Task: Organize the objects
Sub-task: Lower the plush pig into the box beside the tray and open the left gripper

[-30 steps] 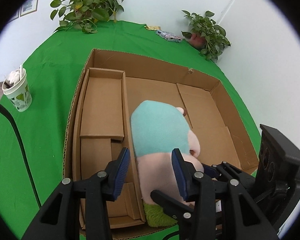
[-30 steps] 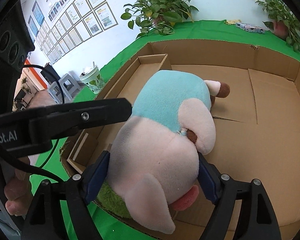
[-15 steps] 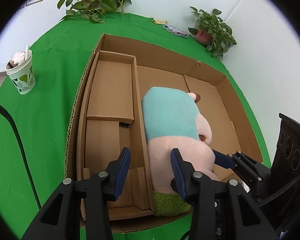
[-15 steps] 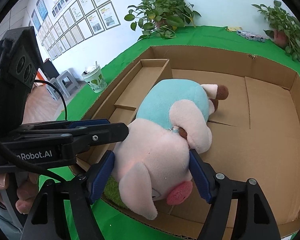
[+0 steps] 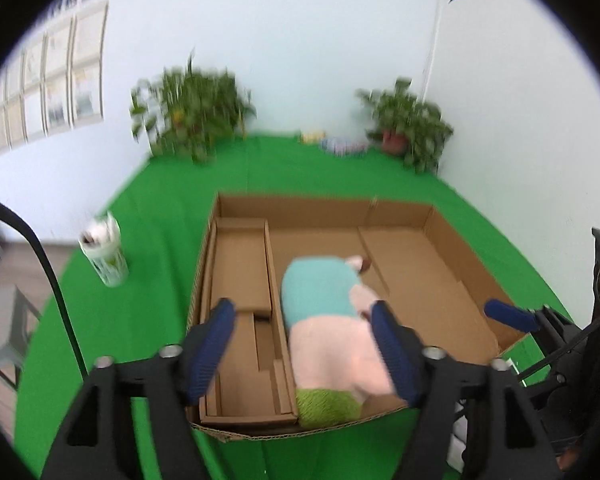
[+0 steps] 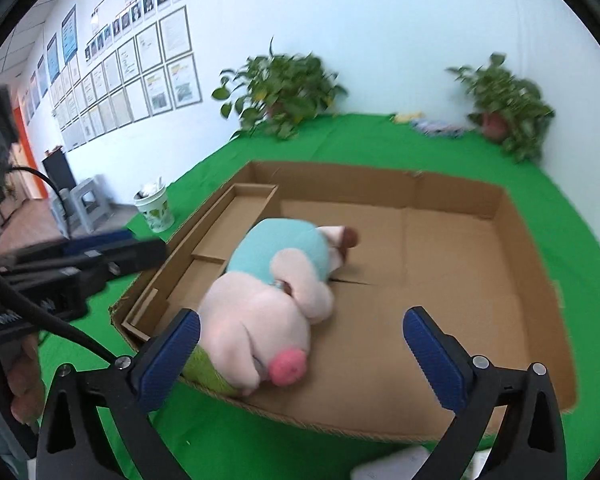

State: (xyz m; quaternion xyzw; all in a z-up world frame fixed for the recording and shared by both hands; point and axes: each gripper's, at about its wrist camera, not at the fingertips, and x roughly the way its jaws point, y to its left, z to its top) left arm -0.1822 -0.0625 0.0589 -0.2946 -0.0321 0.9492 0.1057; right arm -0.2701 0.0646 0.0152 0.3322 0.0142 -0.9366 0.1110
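A: Step looks like the release after placing; plush pig [image 6: 260, 304] lies on its side in the big compartment of the cardboard box [image 6: 460, 280], against the divider, green hat end over the near rim; left tongs [image 5: 304, 348] wide, right tongs [image 6: 300, 356] wide, both sets of jaws have just been opening; pads clear of the toy, nothing gripped.

B: Agreed; how to do it well?

A: My call: lift both tongs straight off with the jaws spread so no pad snags the plush; hat hangs on the rim, so a nudge deeper into the box may be worth it; risk is dragging the pig back out.

B: View differences?

A: Right wrist shows the snout, the ear and the hand [image 6: 24, 384] holding the left unit; left wrist hides the face, but shows the narrow side compartment [image 5: 240, 264] down its length; the paper cup [image 5: 104, 256] on the green tabletop [image 5: 160, 208] shows in both; both frames blurred.
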